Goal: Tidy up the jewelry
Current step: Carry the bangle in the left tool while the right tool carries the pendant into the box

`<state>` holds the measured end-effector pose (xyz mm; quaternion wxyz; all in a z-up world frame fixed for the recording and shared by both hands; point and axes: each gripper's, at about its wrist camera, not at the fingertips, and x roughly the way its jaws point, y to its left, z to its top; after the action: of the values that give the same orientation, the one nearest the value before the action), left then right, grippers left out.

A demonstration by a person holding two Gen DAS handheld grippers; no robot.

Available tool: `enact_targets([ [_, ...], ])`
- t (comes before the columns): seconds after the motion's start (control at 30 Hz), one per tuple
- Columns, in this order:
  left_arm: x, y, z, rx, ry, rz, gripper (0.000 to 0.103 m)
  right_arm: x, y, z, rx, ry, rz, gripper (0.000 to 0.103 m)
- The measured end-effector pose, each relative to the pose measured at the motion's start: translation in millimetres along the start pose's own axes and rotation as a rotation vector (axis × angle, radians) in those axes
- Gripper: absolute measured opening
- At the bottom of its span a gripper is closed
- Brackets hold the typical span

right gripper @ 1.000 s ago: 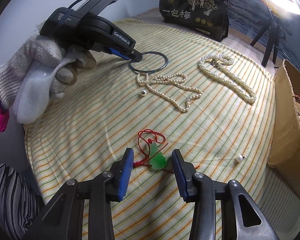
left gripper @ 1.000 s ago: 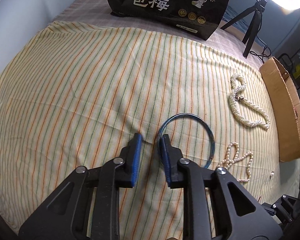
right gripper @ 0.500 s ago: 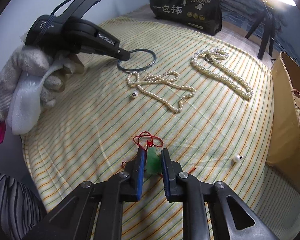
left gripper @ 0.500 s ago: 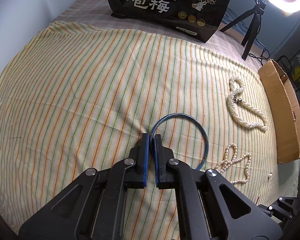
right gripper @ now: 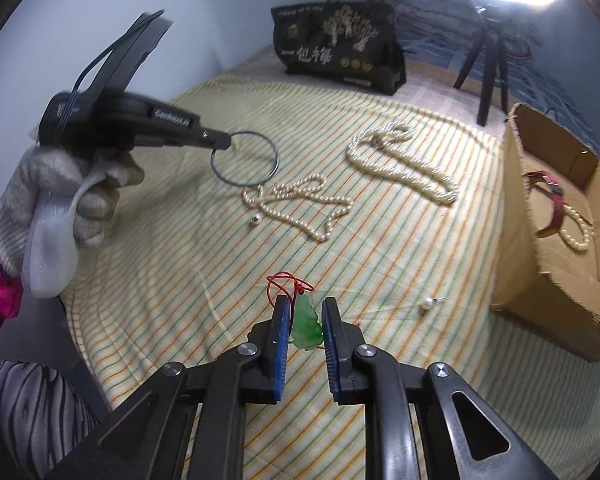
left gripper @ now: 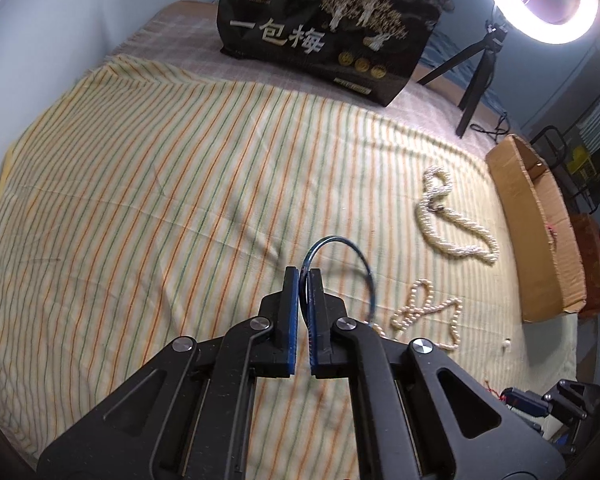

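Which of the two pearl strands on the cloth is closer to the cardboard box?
The thicker twisted pearl necklace, lying toward the cardboard box. The thin single-strand one lies nearer the blue bangle.

striped cloth [left gripper: 180,200]: soft woven cloth, matt, a bit wrinkled
bangle [right gripper: 245,157]: thin shiny ring, smooth, looks like blue metal
pendant [right gripper: 307,323]: green, smooth and glossy like glass, on a thin red string
pearl necklaces [right gripper: 404,164]: round beads, creamy and shiny
cardboard box [right gripper: 548,280]: brown rough paper, torn edge
left gripper [left gripper: 304,276]: black matt plastic, silver metal screws, blue pads
glove [right gripper: 60,184]: white knitted cloth, fuzzy
black bag [left gripper: 324,32]: shiny plastic, gold print
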<state>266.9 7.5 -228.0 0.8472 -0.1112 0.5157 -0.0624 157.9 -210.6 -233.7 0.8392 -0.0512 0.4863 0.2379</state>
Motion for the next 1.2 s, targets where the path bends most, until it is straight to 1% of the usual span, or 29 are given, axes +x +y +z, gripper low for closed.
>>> enact_targets([
  [0.47,-46.7,-23.5,-12.0,0.038,-0.047,-0.057,0.001,-47.4,-9.8,-5.7,0.038,-0.076,-0.034,0.014],
  [0.77,-66.8,-44.2,-18.3,0.077,-0.062,-0.098,0.001,-78.5,-31.1,-15.0,0.084,-0.124,-0.069,0.014],
  [0.93,-76.9,-64.4,-22.3,0.113,-0.075,-0.129,0.001,-98.5,-47.2,-21.5,0.117,-0.158,-0.1,0.014],
  [1.2,-88.0,-107.5,-27.5,0.183,-0.08,-0.201,0.001,-123.4,-75.5,-26.1,0.169,-0.202,-0.146,0.014],
])
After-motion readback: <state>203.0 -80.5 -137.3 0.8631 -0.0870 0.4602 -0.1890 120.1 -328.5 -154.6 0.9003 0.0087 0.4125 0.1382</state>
